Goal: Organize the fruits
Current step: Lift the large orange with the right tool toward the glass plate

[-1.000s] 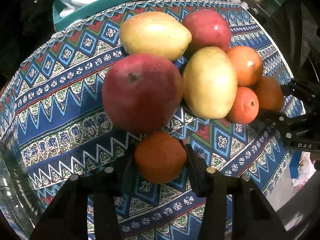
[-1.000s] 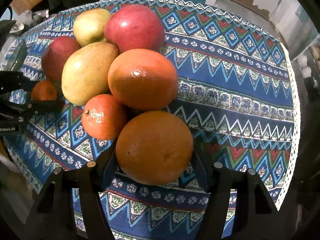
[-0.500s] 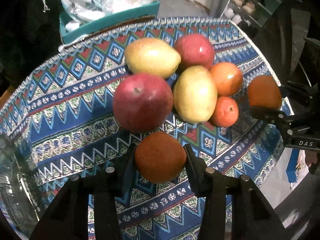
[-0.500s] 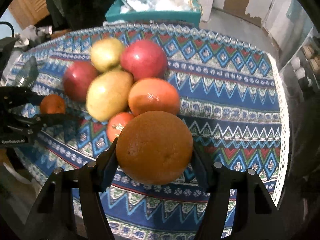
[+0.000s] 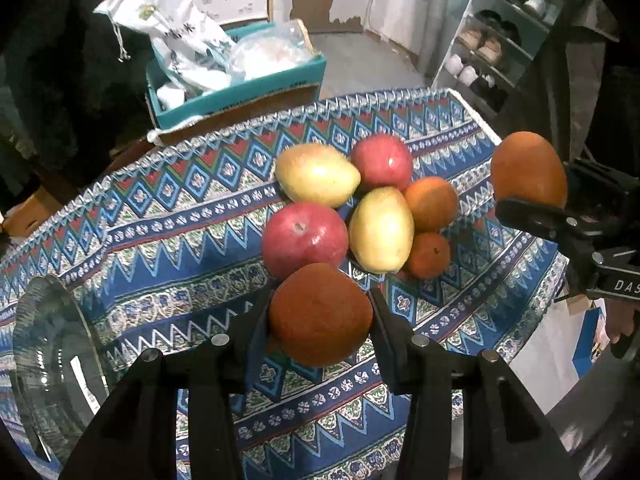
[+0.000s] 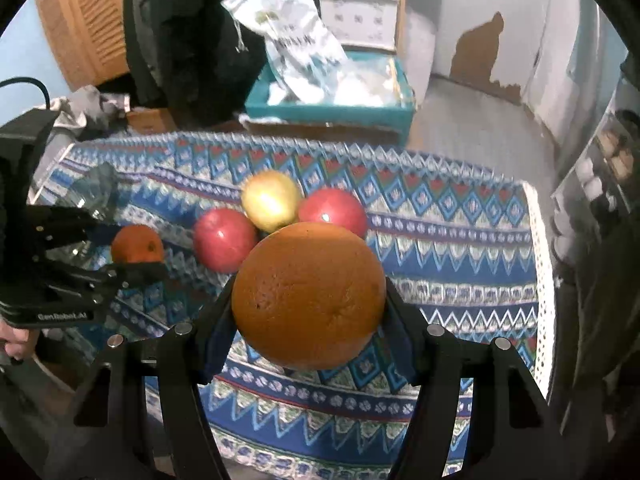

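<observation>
My left gripper [image 5: 320,312] is shut on a small orange [image 5: 319,314] and holds it above the patterned tablecloth [image 5: 192,240]. My right gripper [image 6: 308,300] is shut on a large orange [image 6: 308,294], also lifted; it shows in the left wrist view [image 5: 528,170] at the right. On the cloth lies a pile: two red mangoes [image 5: 306,238] [image 5: 382,162], two yellow mangoes [image 5: 316,174] [image 5: 380,230] and two oranges [image 5: 432,204] [image 5: 430,254]. The left gripper with its orange [image 6: 138,244] shows at the left of the right wrist view.
A clear glass bowl [image 5: 52,360] stands at the table's left edge. Behind the table is a teal box [image 5: 240,92] holding white bags [image 5: 180,44]. A shoe shelf [image 5: 492,48] stands at the back right. The cloth's right edge [image 6: 540,280] drops to the floor.
Both grippers have risen and pulled back from the pile, each carrying its orange. The fruits on the cloth look smaller and have not moved.
</observation>
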Demonstrator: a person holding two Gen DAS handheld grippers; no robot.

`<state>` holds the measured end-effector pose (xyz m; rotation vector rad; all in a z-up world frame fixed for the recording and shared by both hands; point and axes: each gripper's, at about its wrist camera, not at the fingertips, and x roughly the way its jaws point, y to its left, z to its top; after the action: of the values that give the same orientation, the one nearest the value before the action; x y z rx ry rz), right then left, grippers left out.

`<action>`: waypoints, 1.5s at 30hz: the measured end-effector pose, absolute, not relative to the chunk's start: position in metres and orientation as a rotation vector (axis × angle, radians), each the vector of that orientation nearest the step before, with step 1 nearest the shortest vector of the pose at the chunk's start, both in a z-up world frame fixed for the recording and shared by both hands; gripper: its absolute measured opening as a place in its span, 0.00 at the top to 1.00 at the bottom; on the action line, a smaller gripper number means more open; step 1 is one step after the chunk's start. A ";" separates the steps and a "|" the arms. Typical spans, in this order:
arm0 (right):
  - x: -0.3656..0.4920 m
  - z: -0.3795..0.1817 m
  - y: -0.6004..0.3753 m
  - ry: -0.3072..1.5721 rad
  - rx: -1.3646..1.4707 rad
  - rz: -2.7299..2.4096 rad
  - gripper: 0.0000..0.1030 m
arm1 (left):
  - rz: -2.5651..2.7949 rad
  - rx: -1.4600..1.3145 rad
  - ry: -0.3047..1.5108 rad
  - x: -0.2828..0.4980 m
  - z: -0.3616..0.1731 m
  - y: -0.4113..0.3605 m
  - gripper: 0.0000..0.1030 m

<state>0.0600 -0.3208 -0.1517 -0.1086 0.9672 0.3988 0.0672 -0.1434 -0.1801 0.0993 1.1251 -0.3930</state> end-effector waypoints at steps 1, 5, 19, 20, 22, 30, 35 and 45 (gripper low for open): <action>0.060 -0.146 -0.318 0.955 -0.106 0.405 0.37 | -0.392 0.093 1.118 0.067 -0.176 -0.142 0.55; 0.060 -0.132 -0.310 0.913 -0.109 0.422 0.37 | -0.379 0.080 1.078 0.063 -0.158 -0.130 0.55; 0.056 -0.078 -0.268 0.785 -0.101 0.507 0.37 | -0.334 0.047 0.950 0.047 -0.108 -0.089 0.55; 0.056 -0.075 -0.264 0.781 -0.101 0.517 0.37 | -0.332 0.039 0.945 0.045 -0.105 -0.084 0.55; 0.056 -0.071 -0.256 0.771 -0.100 0.535 0.37 | -0.329 0.028 0.939 0.044 -0.102 -0.077 0.55; 0.055 -0.054 -0.224 0.735 -0.101 0.598 0.37 | -0.299 0.019 0.888 0.034 -0.083 -0.053 0.55; 0.057 -0.046 -0.201 0.721 -0.099 0.630 0.37 | -0.278 0.003 0.865 0.029 -0.073 -0.034 0.55; 0.067 -0.047 -0.158 0.743 -0.120 0.686 0.37 | -0.214 -0.054 0.857 0.023 -0.067 0.009 0.55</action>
<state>0.0669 -0.1584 -0.0473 -0.1201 0.7428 0.6856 0.0226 0.0087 -0.0670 -0.0540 0.8574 -0.2142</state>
